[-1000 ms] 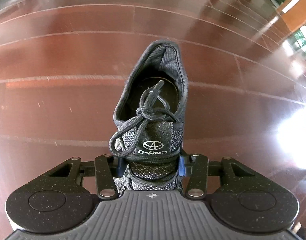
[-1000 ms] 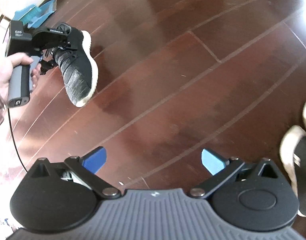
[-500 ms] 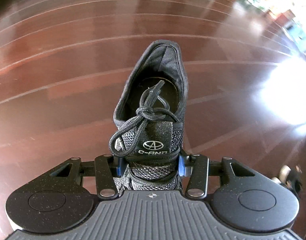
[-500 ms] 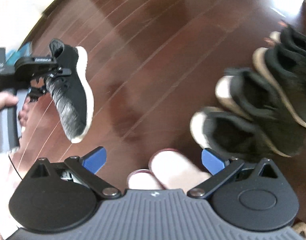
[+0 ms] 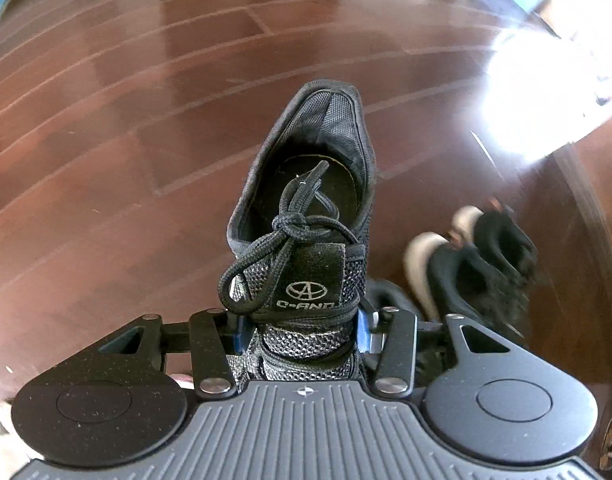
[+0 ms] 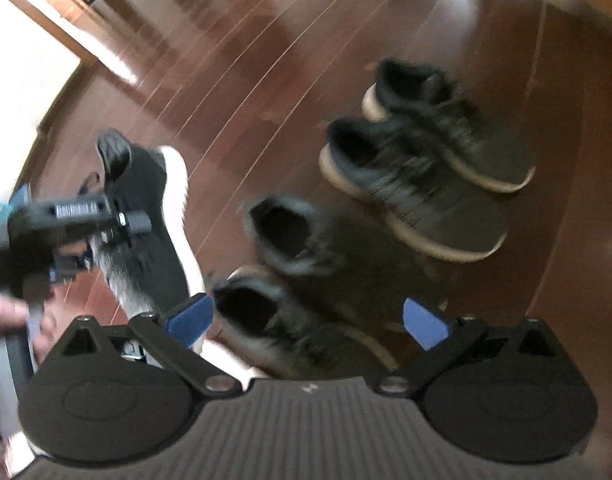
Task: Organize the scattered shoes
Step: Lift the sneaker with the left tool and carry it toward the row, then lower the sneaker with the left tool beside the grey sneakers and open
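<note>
A black sneaker [image 5: 306,208] is clamped at its tongue by the left gripper [image 5: 302,336]. The right gripper [image 6: 306,316] is spread wide, empty, above four shoes [image 6: 417,184] (blurred) at 12 to 2 o'clock.

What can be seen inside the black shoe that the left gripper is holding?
Inside the black mesh shoe show a dark insole and lace ends. The toe interior is hidden by the tongue and the left gripper.

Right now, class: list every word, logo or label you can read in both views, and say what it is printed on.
"C-AND" (first letter uncertain), under an oval emblem: tongue tab of the black sneaker in the left claw.
White printed label on the left claw's body, right wrist view: too blurred to read.
</note>
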{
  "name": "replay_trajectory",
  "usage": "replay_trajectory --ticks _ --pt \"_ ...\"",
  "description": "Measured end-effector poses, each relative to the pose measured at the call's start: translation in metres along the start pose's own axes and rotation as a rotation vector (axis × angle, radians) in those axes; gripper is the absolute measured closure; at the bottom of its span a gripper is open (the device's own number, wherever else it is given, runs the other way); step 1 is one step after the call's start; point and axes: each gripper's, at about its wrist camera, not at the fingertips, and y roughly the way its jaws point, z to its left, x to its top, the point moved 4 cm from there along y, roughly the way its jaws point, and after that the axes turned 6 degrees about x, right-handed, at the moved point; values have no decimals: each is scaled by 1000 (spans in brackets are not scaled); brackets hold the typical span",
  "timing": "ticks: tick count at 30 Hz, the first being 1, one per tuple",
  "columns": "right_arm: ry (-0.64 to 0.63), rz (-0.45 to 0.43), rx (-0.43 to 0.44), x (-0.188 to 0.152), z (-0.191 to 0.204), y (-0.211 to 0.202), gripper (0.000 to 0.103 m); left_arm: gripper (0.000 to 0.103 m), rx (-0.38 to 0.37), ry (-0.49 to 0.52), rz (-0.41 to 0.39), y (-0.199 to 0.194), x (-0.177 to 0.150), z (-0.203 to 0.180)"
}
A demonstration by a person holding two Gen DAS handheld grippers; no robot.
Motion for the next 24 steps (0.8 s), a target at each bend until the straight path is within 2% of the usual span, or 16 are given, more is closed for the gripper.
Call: replay_trajectory --ticks 4,8,13,20,24 --pt "21 -47 4 23 -41 -18 0 49 15 2 0 -6 -22 -67" --pt "106 -93 -40 20 -88 -44 0 49 16 21 1 -6 -33 -127" --pt "258 -152 -169 -18 -145 -85 0 49 -40 124 29 3 -61 -201" --pt "410 -242 -296 -57 -208 -133 0 49 -185 310 77 34 -120 -297" --pt "488 -249 -342 -74 -238 -147 0 49 -206 362 125 46 -154 -334"
